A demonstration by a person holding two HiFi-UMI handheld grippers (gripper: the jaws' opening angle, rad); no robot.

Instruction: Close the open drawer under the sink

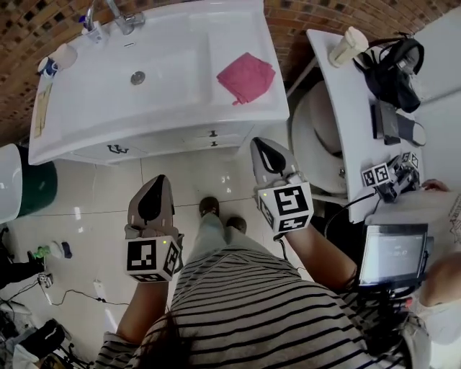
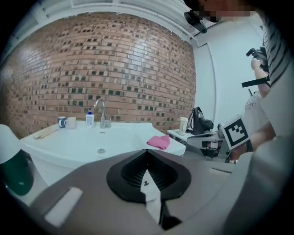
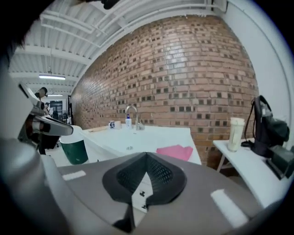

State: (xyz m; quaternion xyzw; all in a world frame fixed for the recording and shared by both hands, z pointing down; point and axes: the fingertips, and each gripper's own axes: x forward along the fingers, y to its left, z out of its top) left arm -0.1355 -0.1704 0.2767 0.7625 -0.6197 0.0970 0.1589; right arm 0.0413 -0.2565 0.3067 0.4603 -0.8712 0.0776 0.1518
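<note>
A white sink cabinet (image 1: pixel 155 122) stands against the brick wall, with a faucet (image 1: pixel 122 18) and a pink cloth (image 1: pixel 247 76) on its top. Under the counter's front edge show drawer fronts with small dark handles (image 1: pixel 213 134); from above I cannot tell whether one stands out. My left gripper (image 1: pixel 159 179) hovers over the floor tiles, short of the cabinet, shut and empty. My right gripper (image 1: pixel 261 143) is closer, near the cabinet's right front corner, also shut on nothing. In the gripper views the left gripper (image 2: pixel 147 155) and the right gripper (image 3: pixel 146 157) face the sink from a distance.
A green bin (image 1: pixel 36 187) with a white lid stands left of the cabinet. At the right are a white chair (image 1: pixel 317 137) and a white table (image 1: pixel 338 94) with a cup (image 1: pixel 347 47) and a black bag (image 1: pixel 395 68). Cables (image 1: pixel 72 294) lie on the floor at lower left.
</note>
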